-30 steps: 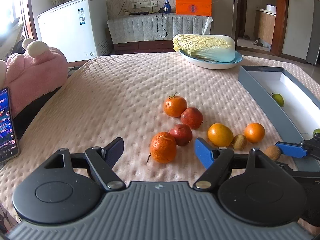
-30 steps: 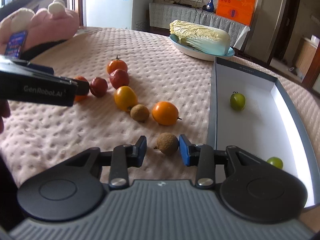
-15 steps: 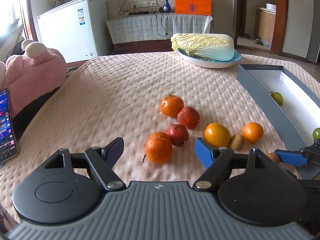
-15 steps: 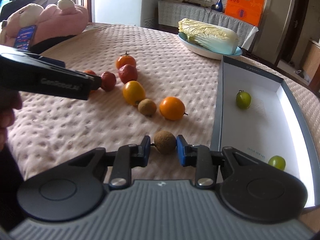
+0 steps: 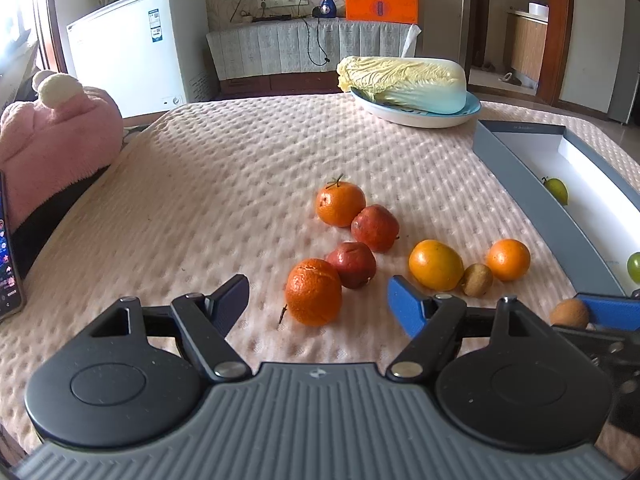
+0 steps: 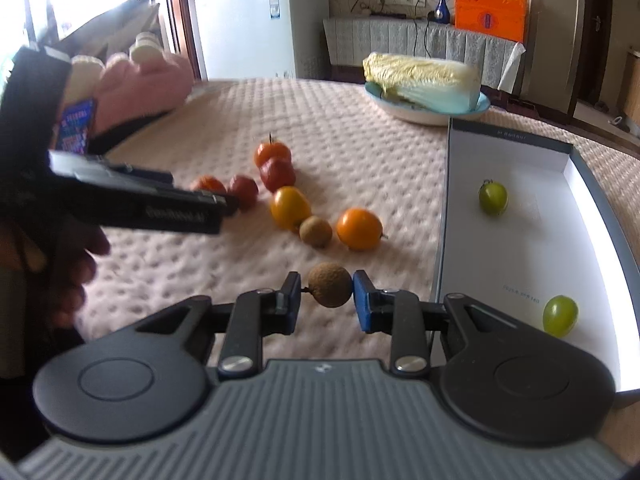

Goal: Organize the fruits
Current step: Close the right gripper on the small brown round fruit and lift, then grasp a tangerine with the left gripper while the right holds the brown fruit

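My right gripper [image 6: 327, 295] is shut on a small brown round fruit [image 6: 330, 285] and holds it above the pink cloth, just left of the grey box [image 6: 444, 216]. The same fruit shows in the left wrist view [image 5: 569, 313]. Two green fruits [image 6: 493, 198] [image 6: 560, 315] lie in the box. My left gripper [image 5: 318, 300] is open, its fingers on either side of a wrinkled orange [image 5: 313, 292]. Two red fruits [image 5: 352, 265] [image 5: 375, 228], several oranges [image 5: 340, 204] and another brown fruit [image 5: 477, 279] lie on the cloth.
A cabbage on a blue plate [image 5: 416, 114] stands at the table's far side. A pink plush [image 5: 52, 140] and a phone [image 5: 8, 276] are at the left edge. The box's grey wall [image 5: 532, 208] runs along the right.
My right gripper closed on the brown fruit and lifted it off the cloth. My left gripper moved a little forward toward the wrinkled orange, still open.
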`<action>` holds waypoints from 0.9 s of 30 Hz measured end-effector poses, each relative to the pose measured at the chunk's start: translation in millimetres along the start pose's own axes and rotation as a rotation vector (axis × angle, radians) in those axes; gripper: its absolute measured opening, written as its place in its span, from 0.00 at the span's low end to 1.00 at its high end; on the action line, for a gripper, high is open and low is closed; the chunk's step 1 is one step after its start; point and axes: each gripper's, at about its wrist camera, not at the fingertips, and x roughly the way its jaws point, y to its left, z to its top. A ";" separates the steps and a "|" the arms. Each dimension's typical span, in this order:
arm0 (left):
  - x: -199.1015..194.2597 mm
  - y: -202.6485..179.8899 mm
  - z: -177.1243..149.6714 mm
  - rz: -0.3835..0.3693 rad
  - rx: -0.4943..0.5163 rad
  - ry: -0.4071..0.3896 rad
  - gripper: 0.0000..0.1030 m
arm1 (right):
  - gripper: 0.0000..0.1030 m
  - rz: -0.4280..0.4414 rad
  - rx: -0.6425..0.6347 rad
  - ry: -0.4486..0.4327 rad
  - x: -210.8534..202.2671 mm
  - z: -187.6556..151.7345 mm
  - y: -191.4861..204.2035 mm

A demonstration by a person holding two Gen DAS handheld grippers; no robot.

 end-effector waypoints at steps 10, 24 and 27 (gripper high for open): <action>14.1 -5.4 1.7 -0.015 0.032 0.019 0.71 | 0.31 0.029 0.028 -0.055 -12.6 6.3 -8.2; 34.2 -10.4 7.5 -0.001 -0.009 0.031 0.55 | 0.30 0.033 0.031 -0.071 -15.6 6.2 -8.8; 32.8 -7.8 7.6 -0.008 -0.025 0.035 0.53 | 0.30 0.036 0.030 -0.077 -17.1 5.9 -7.9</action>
